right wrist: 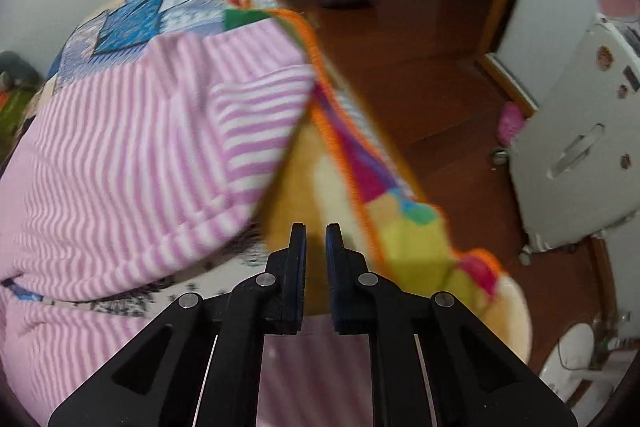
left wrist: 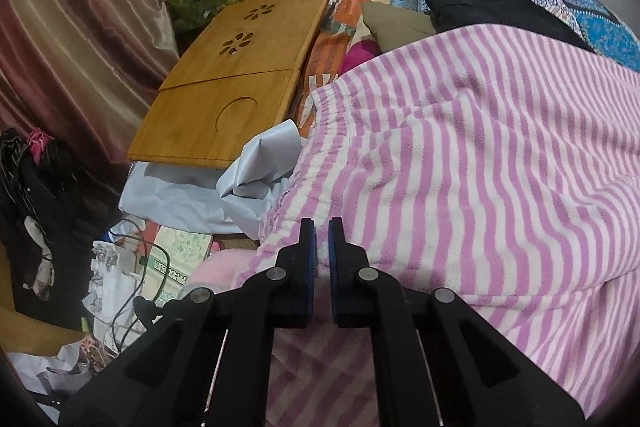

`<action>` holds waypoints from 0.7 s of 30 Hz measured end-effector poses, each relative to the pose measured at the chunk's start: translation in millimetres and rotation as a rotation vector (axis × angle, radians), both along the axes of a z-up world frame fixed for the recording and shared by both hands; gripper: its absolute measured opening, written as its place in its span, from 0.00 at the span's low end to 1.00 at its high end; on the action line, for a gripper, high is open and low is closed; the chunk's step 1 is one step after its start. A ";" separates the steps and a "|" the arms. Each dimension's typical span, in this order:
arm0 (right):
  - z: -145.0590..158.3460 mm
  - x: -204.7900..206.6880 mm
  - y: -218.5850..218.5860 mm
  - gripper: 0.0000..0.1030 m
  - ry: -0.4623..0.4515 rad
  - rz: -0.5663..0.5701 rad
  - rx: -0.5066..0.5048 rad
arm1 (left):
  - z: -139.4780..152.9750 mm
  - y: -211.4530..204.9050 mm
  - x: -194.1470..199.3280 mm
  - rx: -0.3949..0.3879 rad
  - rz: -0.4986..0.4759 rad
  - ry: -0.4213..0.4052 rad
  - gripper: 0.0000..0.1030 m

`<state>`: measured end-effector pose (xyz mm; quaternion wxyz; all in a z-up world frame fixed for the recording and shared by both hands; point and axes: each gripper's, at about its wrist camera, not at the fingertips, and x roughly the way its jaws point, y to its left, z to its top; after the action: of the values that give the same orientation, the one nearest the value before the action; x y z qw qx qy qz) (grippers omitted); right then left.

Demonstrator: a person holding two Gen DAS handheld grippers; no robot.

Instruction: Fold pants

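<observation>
**Soft striped pants, pinched at the waist**

The pants lie on the bed, fleecy, limp, light. The left gripper pinches the waistband edge. The right gripper is pressed together, apparently holding nothing; that view is blurred. Grip hems or waistband.

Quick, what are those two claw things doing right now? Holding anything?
Left gripper: closed, pinching the striped pants at the waistband edge.
Right gripper: closed; nothing visible between its tips, with the pants lying beside it.
</observation>
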<state>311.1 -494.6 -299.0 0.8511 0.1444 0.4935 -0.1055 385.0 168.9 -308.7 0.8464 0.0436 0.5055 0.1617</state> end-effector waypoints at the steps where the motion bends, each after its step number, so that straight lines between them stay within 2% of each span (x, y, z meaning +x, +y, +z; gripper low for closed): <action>1: 6.2 2.6 -3.6 0.10 -0.018 0.004 -0.009 | 2.0 1.2 -0.8 -0.017 0.009 -0.006 0.07; 2: 11.8 8.1 -4.7 0.13 -0.033 0.011 -0.014 | 4.1 1.8 -1.5 -0.032 0.018 -0.012 0.07; 3: 16.4 14.7 -3.6 0.22 -0.045 0.019 -0.013 | 8.6 2.3 -2.6 -0.056 0.028 -0.026 0.07; 4: 20.8 22.8 -2.3 0.38 -0.060 0.026 -0.018 | 12.4 1.6 -2.9 -0.068 0.029 -0.038 0.07; 6: 27.6 38.0 6.5 0.57 -0.094 0.044 -0.052 | 23.7 -2.7 -2.6 -0.080 0.021 -0.075 0.07; 8: 27.4 59.4 18.6 0.58 -0.114 0.084 -0.092 | 30.2 -8.0 1.4 -0.075 0.010 -0.091 0.08; 10: 19.2 78.9 34.5 0.58 -0.094 0.131 -0.115 | 32.9 -12.9 10.8 -0.063 0.002 -0.092 0.12; 11: 10.3 93.7 43.6 0.58 -0.075 0.154 -0.164 | 31.5 -14.5 15.4 -0.055 -0.003 -0.087 0.16; 14: -11.1 111.1 47.3 0.58 -0.018 0.169 -0.268 | 17.8 -19.8 29.4 -0.005 -0.006 -0.053 0.21; 18: -21.5 106.1 10.7 0.58 -0.018 0.077 -0.227 | -8.1 -11.3 38.0 -0.021 0.032 -0.009 0.21; 20: -23.5 93.2 -19.3 0.58 -0.015 0.007 -0.213 | -16.8 -8.3 36.4 -0.019 0.039 -0.013 0.21; 21: -23.8 90.3 -28.0 0.58 0.005 -0.025 -0.239 | -17.2 -8.9 34.9 -0.010 0.034 -0.020 0.21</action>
<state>401.4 -522.6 -322.8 0.8596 0.0481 0.4778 -0.1745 419.9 160.0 -325.9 0.8489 0.0290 0.4984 0.1739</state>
